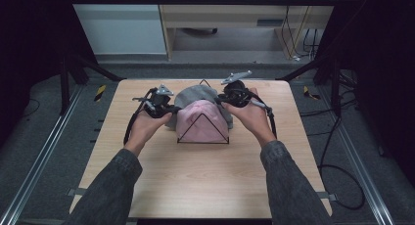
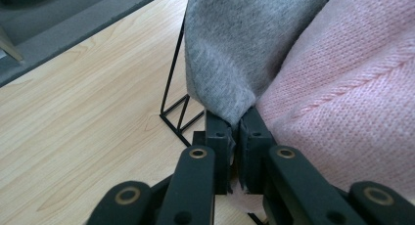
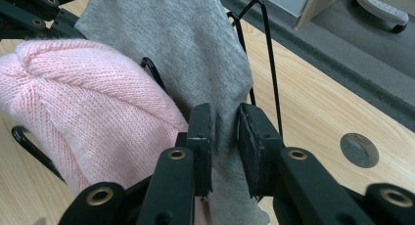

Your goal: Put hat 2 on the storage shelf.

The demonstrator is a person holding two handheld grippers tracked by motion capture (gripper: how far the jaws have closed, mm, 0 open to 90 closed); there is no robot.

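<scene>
Grey cloth (image 1: 195, 95) draped over a black wire rack (image 1: 203, 132) at the counter (image 1: 205, 181) centre, directly behind a pink knit hat (image 1: 200, 122) on the same rack. Left gripper (image 1: 169, 109), at the cloth's 9 o'clock, is pinched tight on the cloth's lower corner, jaws nearly together. Right gripper (image 1: 221, 100), at the cloth's 3 o'clock, straddles the opposite edge; its jaws stand slightly parted, fabric between them, pads seemingly not pressing. The cloth's long axis runs 9 to 3, between the two grippers, both equally near.
</scene>
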